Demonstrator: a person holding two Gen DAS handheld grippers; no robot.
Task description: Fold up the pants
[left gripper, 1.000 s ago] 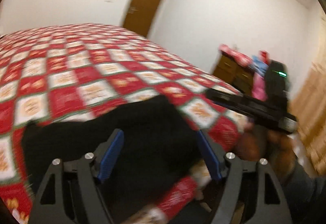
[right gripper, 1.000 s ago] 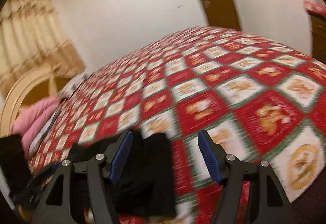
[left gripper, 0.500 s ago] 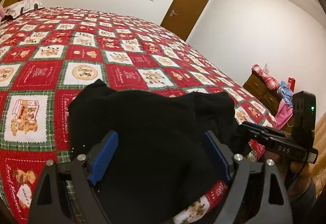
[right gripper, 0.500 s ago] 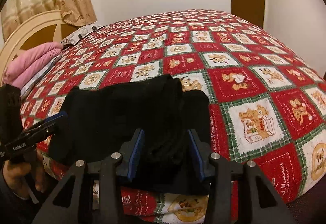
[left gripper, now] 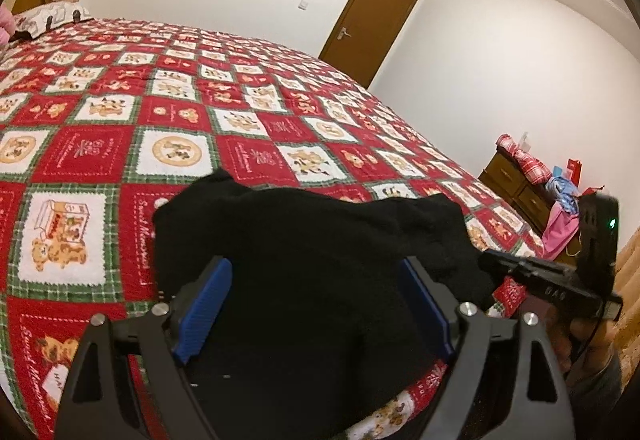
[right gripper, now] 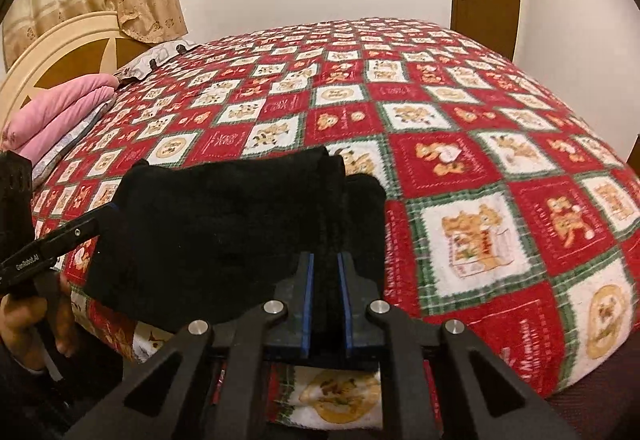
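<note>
- Your pants [right gripper: 224, 228] lie bunched at the lower centre of both views, on the quilt's [right gripper: 460, 144] near edge.
- Right gripper [right gripper: 325, 304] is clamped on a fabric ridge; left gripper [left gripper: 316, 304] gapes wide, gripping nothing.
- No neat fold shows; most work remains.

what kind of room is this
Most likely a home bedroom. A large bed under a red teddy-bear quilt fills the view, with a cream headboard and folded pink bedding at its head, and a wooden dresser piled with clothes stands by the wall.
</note>
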